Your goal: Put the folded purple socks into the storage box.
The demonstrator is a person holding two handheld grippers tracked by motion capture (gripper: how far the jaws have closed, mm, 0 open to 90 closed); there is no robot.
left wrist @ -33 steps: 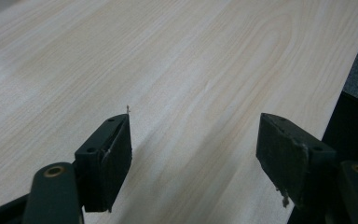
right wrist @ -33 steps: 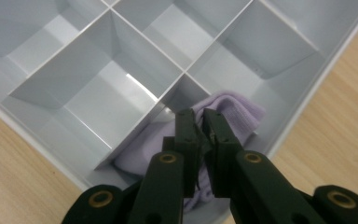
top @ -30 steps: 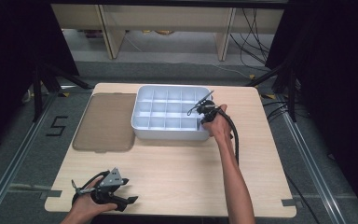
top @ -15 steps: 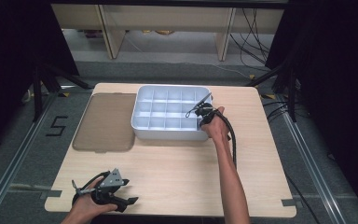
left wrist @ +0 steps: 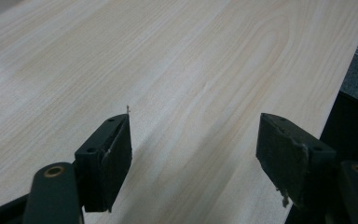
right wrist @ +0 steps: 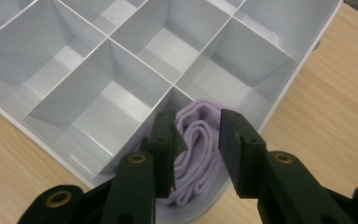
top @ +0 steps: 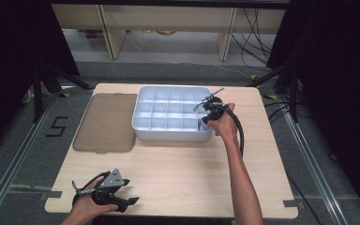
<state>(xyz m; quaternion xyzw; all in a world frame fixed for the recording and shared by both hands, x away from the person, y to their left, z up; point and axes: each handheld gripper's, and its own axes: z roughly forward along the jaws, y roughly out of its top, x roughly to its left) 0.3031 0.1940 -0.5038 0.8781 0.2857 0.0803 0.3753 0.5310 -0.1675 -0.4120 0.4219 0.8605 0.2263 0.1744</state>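
Right gripper (right wrist: 196, 140) above the near right corner cell of the tray (top: 143, 123), jaws part open, just been opening, with the lilac cloth (right wrist: 200, 154) lying folded in that cell between and below them; pads apparently off the cloth, though the left jaw overlaps its edge in the right gripper view and contact there is hard to judge. Left gripper (left wrist: 193, 154) at the near left corner of the table (top: 187, 168), jaws spread wide over bare wood, gripping nothing. From the high view: tray at the far middle of the table, a flat brown lid (top: 105, 123) touching its left side, right gripper (top: 206, 115) over the tray's near right corner, left gripper (top: 122, 199) well apart from both. Cloth (top: 203, 126) there no more than a small pale patch beside the hand; folds plain in the right gripper view alone. Lower part of the cloth hidden behind the jaws and the tray's rim. Tray cut off at the top and left in the right gripper view. Other cells seen in that view bare.
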